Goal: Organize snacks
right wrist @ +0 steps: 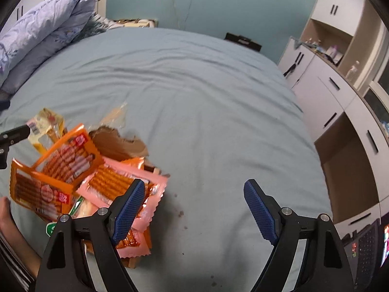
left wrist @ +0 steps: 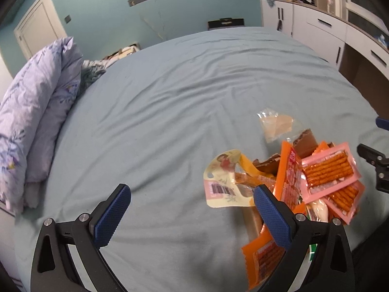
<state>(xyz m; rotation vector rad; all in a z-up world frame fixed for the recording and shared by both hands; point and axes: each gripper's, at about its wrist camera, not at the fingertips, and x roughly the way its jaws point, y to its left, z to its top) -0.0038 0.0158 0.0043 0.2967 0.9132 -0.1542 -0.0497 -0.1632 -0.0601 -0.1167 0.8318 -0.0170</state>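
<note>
Now, snack pile on bed, between gaping claws (both empty), left claw, right claw.

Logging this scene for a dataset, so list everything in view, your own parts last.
pink snack packs: two showing, pink, on the pile
orange snack packs: at least two, orange, in the pile
cream pouch: one, cream, pile's left edge
clear wrapper: one, transparent, behind pile
bed sheet: one, pale blue
duvet: one, lilac, folded, left
cabinets: white, right wall
left tongs: open, empty
right tongs: open, empty
</note>
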